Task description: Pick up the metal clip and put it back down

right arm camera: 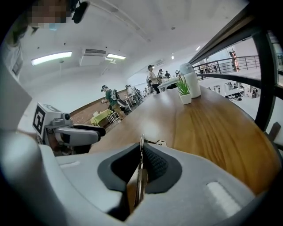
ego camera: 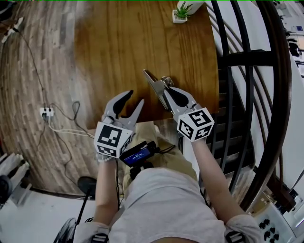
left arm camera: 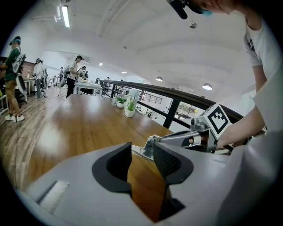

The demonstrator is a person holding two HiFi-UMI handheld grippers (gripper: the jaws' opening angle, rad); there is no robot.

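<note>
Wooden table point(ego camera: 118, 42): right gripper point(ego camera: 167, 91) jaws clamped on metal clip point(ego camera: 153, 81); left gripper point(ego camera: 135, 98) jaws apart, apparently empty.

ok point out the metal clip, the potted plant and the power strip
metal clip point(ego camera: 153, 83), head view, its flat blade
potted plant point(ego camera: 183, 8), head view, the green leaves
power strip point(ego camera: 46, 112), head view, its white body
</note>
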